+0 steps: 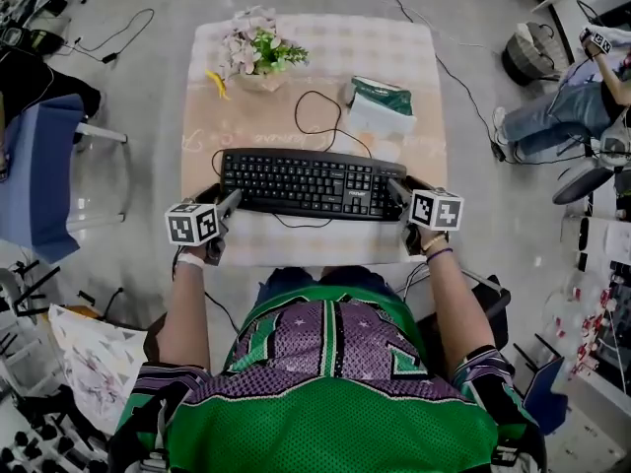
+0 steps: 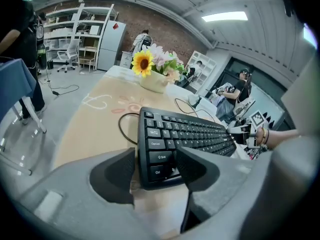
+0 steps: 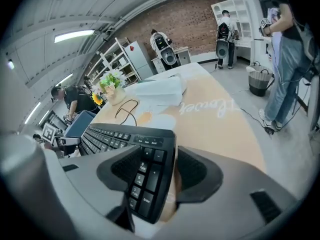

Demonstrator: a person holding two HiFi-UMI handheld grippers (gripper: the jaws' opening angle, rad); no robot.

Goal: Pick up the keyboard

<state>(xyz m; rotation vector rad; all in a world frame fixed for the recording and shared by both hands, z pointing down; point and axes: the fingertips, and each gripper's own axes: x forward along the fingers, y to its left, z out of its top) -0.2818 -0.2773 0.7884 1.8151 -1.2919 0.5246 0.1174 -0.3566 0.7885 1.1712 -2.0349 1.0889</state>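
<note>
Between the parted fingers (image 2: 115, 174) of your left gripper (image 2: 155, 160) and right gripper (image 3: 160, 160) sit the ends of the keyboard (image 1: 311, 183), likely light and stiff: pinch both evenly.

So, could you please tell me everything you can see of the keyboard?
The keyboard is black, plastic-looking and full-size with a number pad, lying flat, keys up, on the table near its front edge. Its thin black cable loops away behind it. The left gripper straddles its left end and the right gripper its right end, jaws apart.
</note>
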